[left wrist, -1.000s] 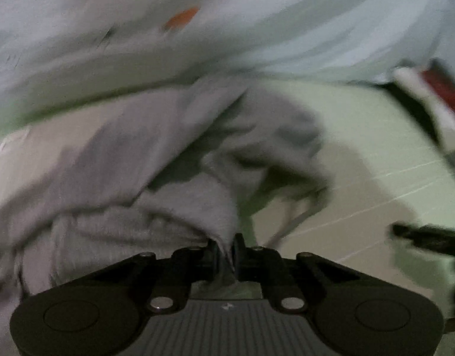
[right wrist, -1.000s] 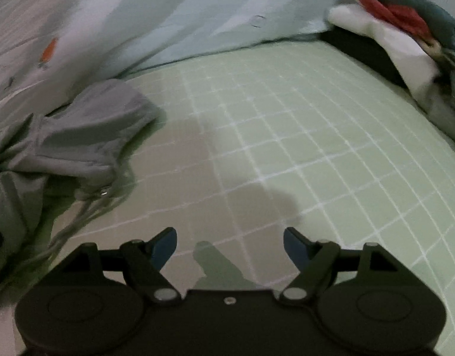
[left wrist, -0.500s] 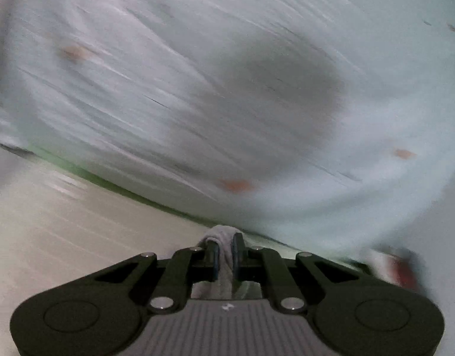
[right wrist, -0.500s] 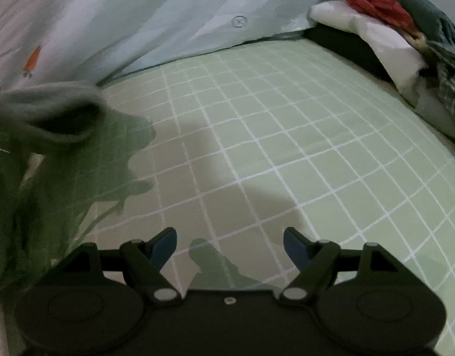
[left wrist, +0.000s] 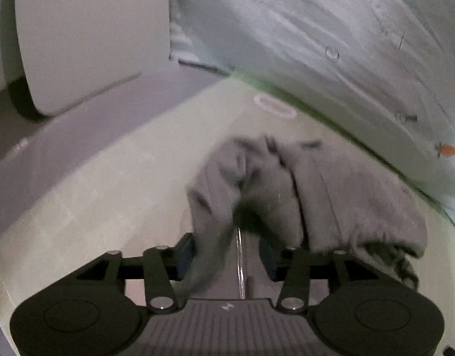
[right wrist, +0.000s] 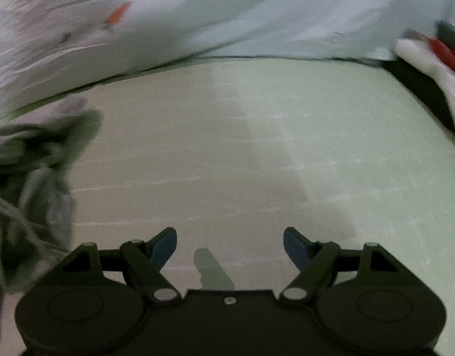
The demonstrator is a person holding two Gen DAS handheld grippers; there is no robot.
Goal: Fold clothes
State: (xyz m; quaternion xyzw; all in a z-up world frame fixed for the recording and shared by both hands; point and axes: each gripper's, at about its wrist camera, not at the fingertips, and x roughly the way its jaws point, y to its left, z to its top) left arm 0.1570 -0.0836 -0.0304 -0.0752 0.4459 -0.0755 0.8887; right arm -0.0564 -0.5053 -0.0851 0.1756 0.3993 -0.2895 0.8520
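Two grippers show over a pale green checked bed sheet (right wrist: 286, 154), each seen from its own wrist camera. On the left wrist view, the left gripper (left wrist: 230, 255) has its blue-padded fingers (left wrist: 186, 252) spread apart, and a crumpled grey garment (left wrist: 316, 195) is bunched right in front of them, with folds draping down between and over the fingers; whether the cloth rests on the pads or only hangs across them is hard to tell through the blur. A thin light drawstring (left wrist: 240, 264) runs down from the garment through the gap toward the gripper body. Beyond the garment lies a pale blue-white quilt (left wrist: 331, 29) printed with small orange carrots, and at upper left stands a white panel (left wrist: 88, 32) beside the bed edge. On the right wrist view, the right gripper (right wrist: 229, 244) is also wide apart with nothing between its blue fingers (right wrist: 163, 244), hovering above bare sheet on which its shadow falls. The same grey garment (right wrist: 34, 160) appears blurred at the far left of that view, well apart from the right gripper, lying on the sheet next to the quilt (right wrist: 197, 17). A heap of white and red clothes (right wrist: 432, 59) sits at the far right edge.
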